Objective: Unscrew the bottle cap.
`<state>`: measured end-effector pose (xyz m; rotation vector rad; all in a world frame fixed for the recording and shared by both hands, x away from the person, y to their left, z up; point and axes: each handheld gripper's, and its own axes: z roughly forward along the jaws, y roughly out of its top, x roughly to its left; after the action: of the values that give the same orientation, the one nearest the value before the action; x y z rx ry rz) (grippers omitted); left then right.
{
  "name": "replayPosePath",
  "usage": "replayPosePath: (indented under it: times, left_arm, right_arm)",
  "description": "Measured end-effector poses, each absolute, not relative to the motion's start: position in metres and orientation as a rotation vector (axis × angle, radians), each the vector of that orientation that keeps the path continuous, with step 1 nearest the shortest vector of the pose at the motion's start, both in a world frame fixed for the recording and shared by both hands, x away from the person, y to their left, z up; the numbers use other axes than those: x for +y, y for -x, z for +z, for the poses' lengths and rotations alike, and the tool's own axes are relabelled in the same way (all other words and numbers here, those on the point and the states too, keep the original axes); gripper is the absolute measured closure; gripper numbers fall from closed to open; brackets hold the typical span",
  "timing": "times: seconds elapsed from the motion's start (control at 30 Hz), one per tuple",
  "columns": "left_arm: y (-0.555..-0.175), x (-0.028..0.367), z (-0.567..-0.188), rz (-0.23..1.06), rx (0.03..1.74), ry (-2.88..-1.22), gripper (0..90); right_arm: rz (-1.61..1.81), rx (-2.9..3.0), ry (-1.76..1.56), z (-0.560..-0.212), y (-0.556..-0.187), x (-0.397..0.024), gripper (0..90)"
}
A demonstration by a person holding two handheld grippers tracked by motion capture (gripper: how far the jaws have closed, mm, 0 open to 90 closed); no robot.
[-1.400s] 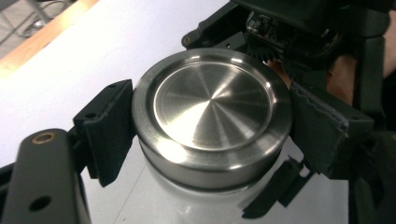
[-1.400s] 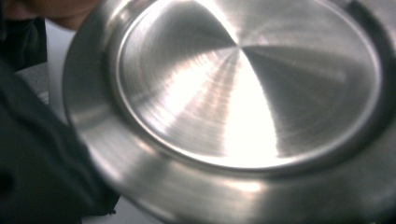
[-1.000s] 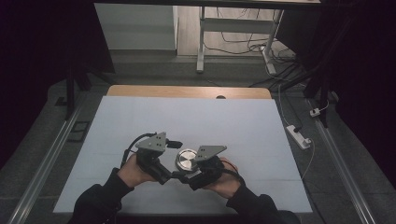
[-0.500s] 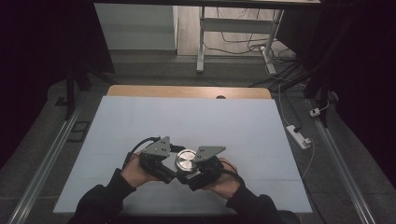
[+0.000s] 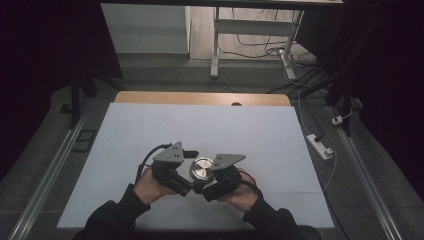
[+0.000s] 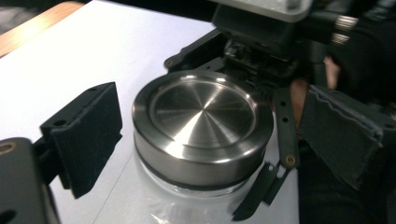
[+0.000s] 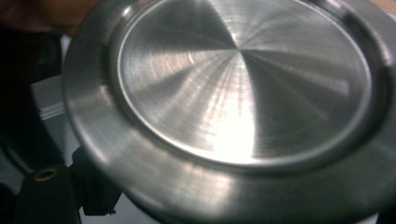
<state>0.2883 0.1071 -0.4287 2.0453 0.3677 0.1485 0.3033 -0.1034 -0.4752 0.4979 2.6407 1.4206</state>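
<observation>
White tabletop, dark room. The left gripper [image 6: 154,135] has jaws that have just been opening, standing clear on either side of the steel lid [image 6: 203,123], gripping nothing. The right gripper [image 5: 207,186] is clamped low on the glass jar [image 6: 187,198], near the table's [image 5: 250,130] near edge. Lid on yet, so I'd say the unscrewing is mid-way. Left gripper view shows glass below the lid; the high view doesn't.

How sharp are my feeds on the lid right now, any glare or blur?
High view: dim surroundings, metal lid small with mild glare. Left gripper view: lid fairly sharp, soft highlights, glass jar below blurry. Right gripper view: very close, lid soft-focused, bright glare near centre.
</observation>
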Motion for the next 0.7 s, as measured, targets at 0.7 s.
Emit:
replayPosePath:
  times: [0.7]
  left_arm:
    - [-0.282, 0.096, -0.443, 0.287, 0.387, -2.130, 20.7]
  right_arm:
    - [1.310, 2.660, -0.505, -0.483, -0.303, -0.099, 14.9]
